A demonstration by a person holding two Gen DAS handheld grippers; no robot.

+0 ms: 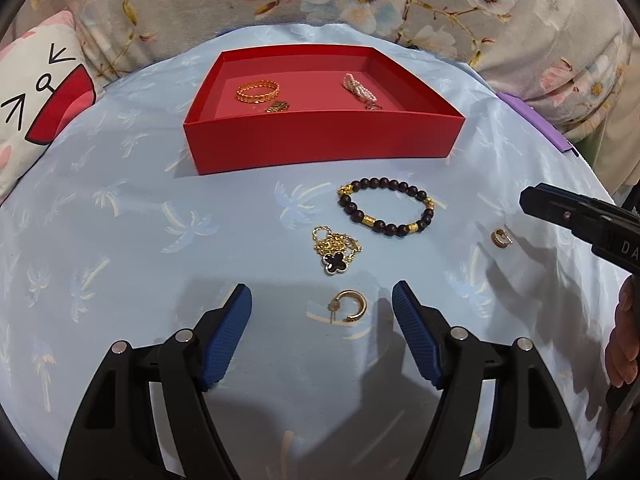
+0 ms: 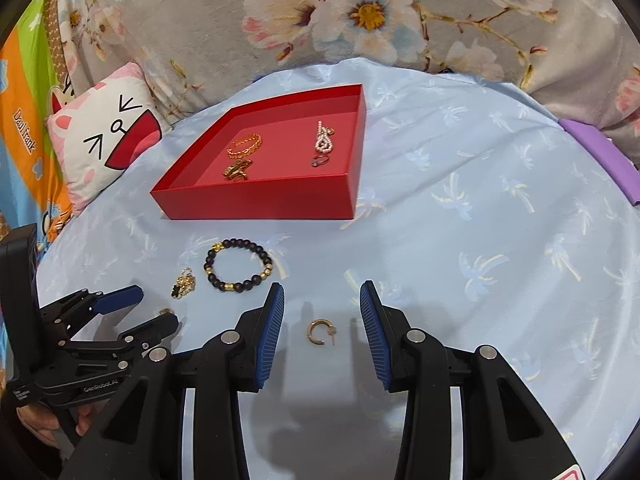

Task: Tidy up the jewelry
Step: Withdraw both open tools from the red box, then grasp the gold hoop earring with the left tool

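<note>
**Fig. Paired pick-up of two hoop earrings; both grippers poised, nothing held yet.**

Left wrist view: left gripper (image 1: 322,300) w/ jaws spread wide, empty, straddling a gold hoop earring (image 1: 349,305) on the blue cloth (image 1: 120,240). Clover necklace (image 1: 335,250) and bead bracelet (image 1: 386,210) lie just beyond; second small earring (image 1: 501,237) sits near the right gripper's tip at the edge. Red tray (image 1: 320,148) further back already holds a gold bangle (image 1: 258,91) and pearl piece (image 1: 357,84).
Right wrist view: right gripper (image 2: 322,300) w/ jaws apart, empty, framing its own hoop earring (image 2: 319,332). Left gripper (image 2: 132,312) visible at left.
Step, judged: approach before grasp. Next move calls for lowering, centring each hoop btwn pads, closing gently, then carrying to tray.
</note>
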